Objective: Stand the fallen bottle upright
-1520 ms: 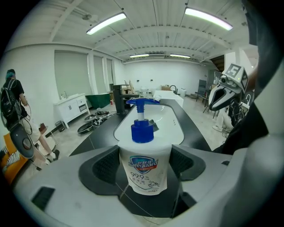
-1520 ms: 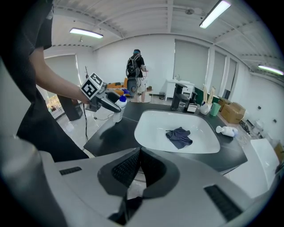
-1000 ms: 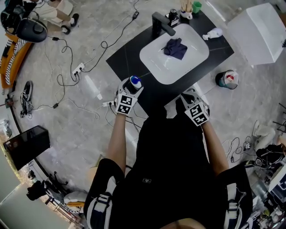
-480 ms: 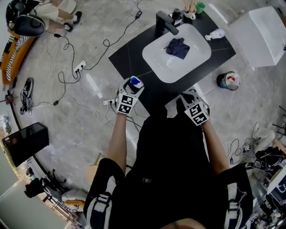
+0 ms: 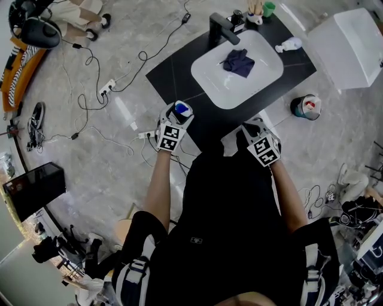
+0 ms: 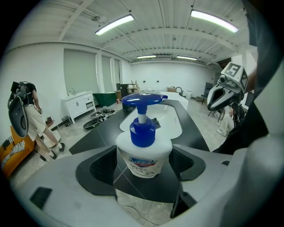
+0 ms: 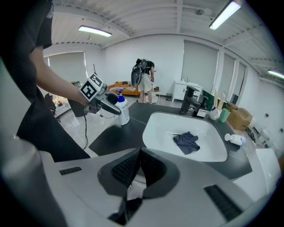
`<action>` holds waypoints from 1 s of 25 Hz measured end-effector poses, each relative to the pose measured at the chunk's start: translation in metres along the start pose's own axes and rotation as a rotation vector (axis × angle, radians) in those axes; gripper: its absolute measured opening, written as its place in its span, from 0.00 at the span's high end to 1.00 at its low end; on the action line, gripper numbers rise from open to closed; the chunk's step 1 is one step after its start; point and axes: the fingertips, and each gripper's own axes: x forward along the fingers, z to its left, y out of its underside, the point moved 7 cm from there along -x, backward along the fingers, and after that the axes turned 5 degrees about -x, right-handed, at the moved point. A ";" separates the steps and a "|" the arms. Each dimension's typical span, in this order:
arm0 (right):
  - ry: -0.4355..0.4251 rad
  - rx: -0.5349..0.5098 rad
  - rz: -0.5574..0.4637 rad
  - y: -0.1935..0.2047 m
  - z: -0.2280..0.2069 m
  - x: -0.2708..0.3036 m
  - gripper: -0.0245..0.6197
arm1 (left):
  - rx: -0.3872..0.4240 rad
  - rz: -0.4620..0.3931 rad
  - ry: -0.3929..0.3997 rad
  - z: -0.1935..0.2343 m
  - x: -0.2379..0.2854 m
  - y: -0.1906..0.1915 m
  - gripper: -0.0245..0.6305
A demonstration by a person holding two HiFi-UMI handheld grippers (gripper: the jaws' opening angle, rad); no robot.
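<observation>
a big open lab hall with a mock washroom: a white sink [image 5: 258, 83] set in a lone black tabletop [image 5: 173, 75], loose cables [image 5: 142, 58] across the stone floor [image 5: 90, 173], strip lights [image 6: 114, 24] on the bare ceiling.

Bright, evenly lit from long white ceiling tube lights [image 6: 114, 24] above the left gripper [image 6: 144, 170]; edges fisheye-bent, corners black.

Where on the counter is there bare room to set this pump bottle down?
Widest bare patch: black counter left of the sink, from its left edge to the basin rim. A narrower strip runs along the front edge. Crowded: the back, by faucet and cups, and the right strip, where the fallen bottle lies.
</observation>
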 end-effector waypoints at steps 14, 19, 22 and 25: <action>-0.022 -0.026 -0.029 -0.002 -0.008 0.006 0.87 | -0.132 -0.070 -0.080 -0.006 -0.021 0.004 0.44; -0.050 -0.062 -0.061 -0.008 -0.015 0.010 0.87 | -0.184 -0.073 -0.088 -0.027 -0.037 0.012 0.44; -0.061 -0.073 -0.079 -0.013 -0.018 0.009 0.87 | -0.210 -0.084 -0.114 -0.041 -0.045 0.017 0.45; -0.071 -0.076 -0.087 -0.013 -0.023 0.006 0.87 | -0.221 -0.099 -0.138 -0.055 -0.051 0.017 0.60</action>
